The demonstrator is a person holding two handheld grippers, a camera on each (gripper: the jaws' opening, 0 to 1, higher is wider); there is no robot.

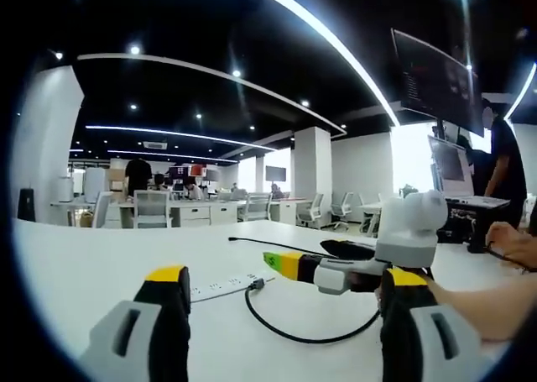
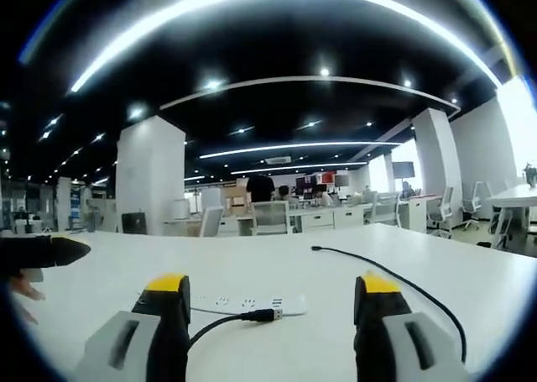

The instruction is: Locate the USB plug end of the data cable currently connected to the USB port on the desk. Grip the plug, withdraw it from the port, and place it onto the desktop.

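On the broad white desk (image 2: 470, 290), smooth and faintly glossy under the ceiling strip lights, a long flat white power strip (image 2: 243, 303) lies near the middle, its face dotted with small sockets. At its right end in the right gripper view sits the black USB plug (image 2: 267, 315), a short squared-off block pushed against the strip's end, though I cannot tell how deep it is seated. From it a thin black rubbery cable (image 2: 214, 325) curves back toward the near edge; in the left gripper view the same cable (image 1: 302, 336) sags in a loose loop across the tabletop. The right gripper (image 2: 273, 311) stands with its grey, yellow-tipped jaws spread wide and nothing between them, the plug lying in the gap ahead of the tips. The left gripper (image 1: 277, 285) is likewise spread wide and empty, the strip (image 1: 222, 287) and plug (image 1: 257, 284) ahead of it. Seen from the left, the other gripper reaches in from the right, green-and-yellow at its tip. A second thin black lead (image 2: 377, 269) trails across the desk to the right, well apart. Bare desktop surrounds the strip on every side.
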